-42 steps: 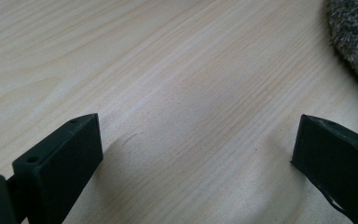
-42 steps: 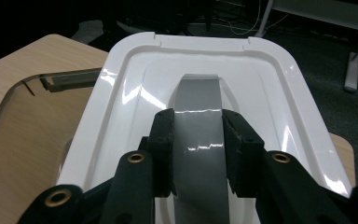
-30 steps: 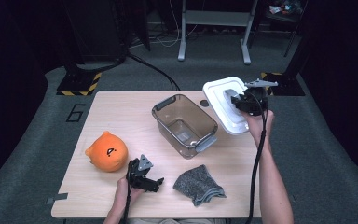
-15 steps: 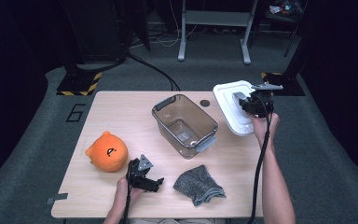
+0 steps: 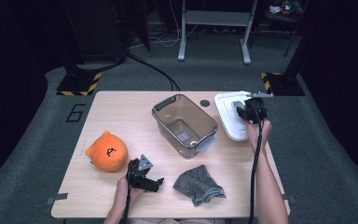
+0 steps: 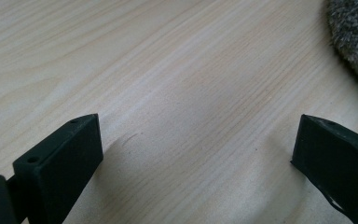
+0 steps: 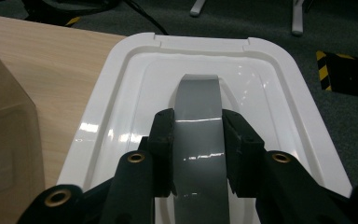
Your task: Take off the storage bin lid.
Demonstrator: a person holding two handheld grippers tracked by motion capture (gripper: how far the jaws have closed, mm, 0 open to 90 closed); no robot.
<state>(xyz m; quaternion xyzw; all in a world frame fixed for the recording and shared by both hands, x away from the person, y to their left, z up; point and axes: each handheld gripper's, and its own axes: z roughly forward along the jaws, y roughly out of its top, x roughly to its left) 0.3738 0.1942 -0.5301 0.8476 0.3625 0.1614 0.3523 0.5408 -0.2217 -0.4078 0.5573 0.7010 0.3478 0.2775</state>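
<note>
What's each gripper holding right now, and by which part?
Right gripper is shut on the white lid, clamped across its grey handle. Left gripper is open over the table, holding nothing.

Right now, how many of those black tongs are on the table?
2. The left tongs rest open at the near edge, between the orange plush and the grey cloth. The right tongs grip the white lid's grey handle, far right.
</note>
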